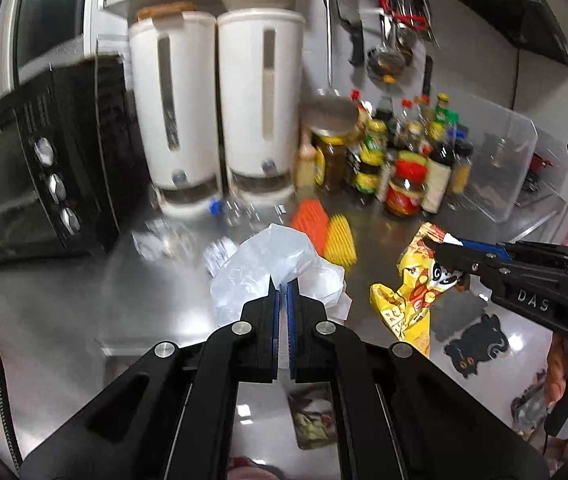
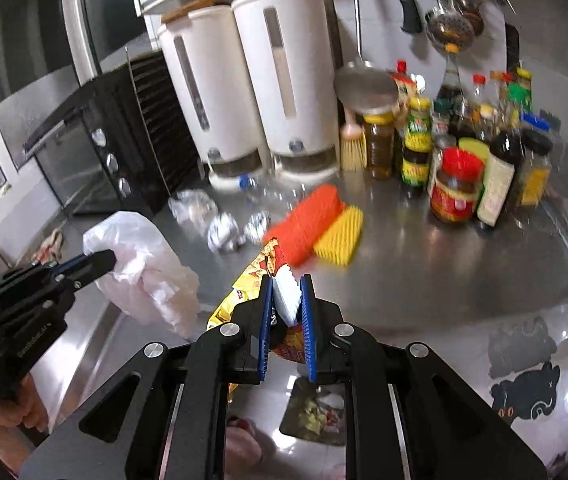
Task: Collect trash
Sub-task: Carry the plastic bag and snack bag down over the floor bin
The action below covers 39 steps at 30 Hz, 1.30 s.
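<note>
My left gripper (image 1: pixel 283 285) is shut on a crumpled white plastic bag (image 1: pixel 275 264), held off the steel counter's front edge; it also shows in the right wrist view (image 2: pixel 101 262) with the bag (image 2: pixel 143 268). My right gripper (image 2: pixel 287 280) is shut on a yellow snack wrapper (image 2: pixel 243 292) with a white end between the pads; in the left wrist view the gripper (image 1: pixel 442 246) pinches the wrapper (image 1: pixel 412 292) to the right of the bag. Below, a trash bin opening (image 2: pixel 316 412) shows scraps.
On the steel counter (image 2: pixel 424 272) lie orange and yellow foam nets (image 2: pixel 316 228), foil balls (image 2: pixel 225 232), a crushed clear bottle (image 2: pixel 267 188). Sauce jars (image 2: pixel 456 184), two white dispensers (image 2: pixel 251 80) and a black oven (image 2: pixel 95 152) stand behind.
</note>
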Tool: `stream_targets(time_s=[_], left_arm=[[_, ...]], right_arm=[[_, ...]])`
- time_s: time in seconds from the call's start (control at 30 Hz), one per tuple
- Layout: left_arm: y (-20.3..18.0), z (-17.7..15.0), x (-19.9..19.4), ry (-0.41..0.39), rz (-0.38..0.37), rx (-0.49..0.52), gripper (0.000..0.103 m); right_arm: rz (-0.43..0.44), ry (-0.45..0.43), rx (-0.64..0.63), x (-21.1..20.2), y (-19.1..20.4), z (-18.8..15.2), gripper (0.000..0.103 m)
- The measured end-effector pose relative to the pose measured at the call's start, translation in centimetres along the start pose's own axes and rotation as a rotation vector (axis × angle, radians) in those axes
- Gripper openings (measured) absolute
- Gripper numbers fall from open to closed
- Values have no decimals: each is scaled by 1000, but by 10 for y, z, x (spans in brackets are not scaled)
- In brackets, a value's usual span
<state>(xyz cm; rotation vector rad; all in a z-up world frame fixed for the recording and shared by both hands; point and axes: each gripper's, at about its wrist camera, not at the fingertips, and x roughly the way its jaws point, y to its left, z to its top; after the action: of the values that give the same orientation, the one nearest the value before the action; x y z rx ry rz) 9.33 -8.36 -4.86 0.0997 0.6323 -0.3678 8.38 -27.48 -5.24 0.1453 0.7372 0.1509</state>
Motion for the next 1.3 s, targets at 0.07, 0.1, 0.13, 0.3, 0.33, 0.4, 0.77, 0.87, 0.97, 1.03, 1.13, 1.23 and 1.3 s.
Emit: stream_targets(time_s=[0.07, 0.1, 0.13, 0.3, 0.33, 0.4, 0.77, 0.87, 0.97, 1.03, 1.13, 1.23, 1.3], left_arm=[[-3, -18, 6, 19, -19, -14, 2], [-4, -27, 9, 29, -26, -23, 2], [-5, -38, 14, 43, -36, -32, 2], [-15, -87, 41, 109, -62, -35, 2], [-17, -99, 49, 126, -66, -30, 2], [-20, -120, 63, 153, -72, -34, 2], [-30, -215, 150, 331, -128, -40, 2], [-30, -236, 180, 405, -140, -54, 2], [-28, -255, 208, 480, -155, -81, 2], [-29, -266, 226, 523, -156, -85, 2], [-32, -283, 250, 579, -155, -81, 2], [-35, -293, 273, 618, -157, -79, 2], [-35, -300, 288, 644, -158, -78, 2]], right_arm=[[-4, 18, 9, 3, -8, -17, 15], [-8, 27, 14, 6, -11, -26, 15], [-16, 35, 17, 9, -15, -34, 15], [-55, 97, 22, 38, -31, -84, 15], [-58, 114, 24, 47, -34, -96, 15], [-52, 139, 30, 61, -39, -114, 15], [-125, 276, 71, 148, -64, -194, 15], [-124, 318, 104, 172, -71, -210, 15], [-130, 354, 128, 196, -80, -226, 15], [-135, 382, 152, 211, -85, -234, 15], [-150, 420, 175, 234, -92, -246, 15], [-170, 466, 170, 257, -96, -254, 15], [-177, 499, 168, 273, -99, -260, 15]])
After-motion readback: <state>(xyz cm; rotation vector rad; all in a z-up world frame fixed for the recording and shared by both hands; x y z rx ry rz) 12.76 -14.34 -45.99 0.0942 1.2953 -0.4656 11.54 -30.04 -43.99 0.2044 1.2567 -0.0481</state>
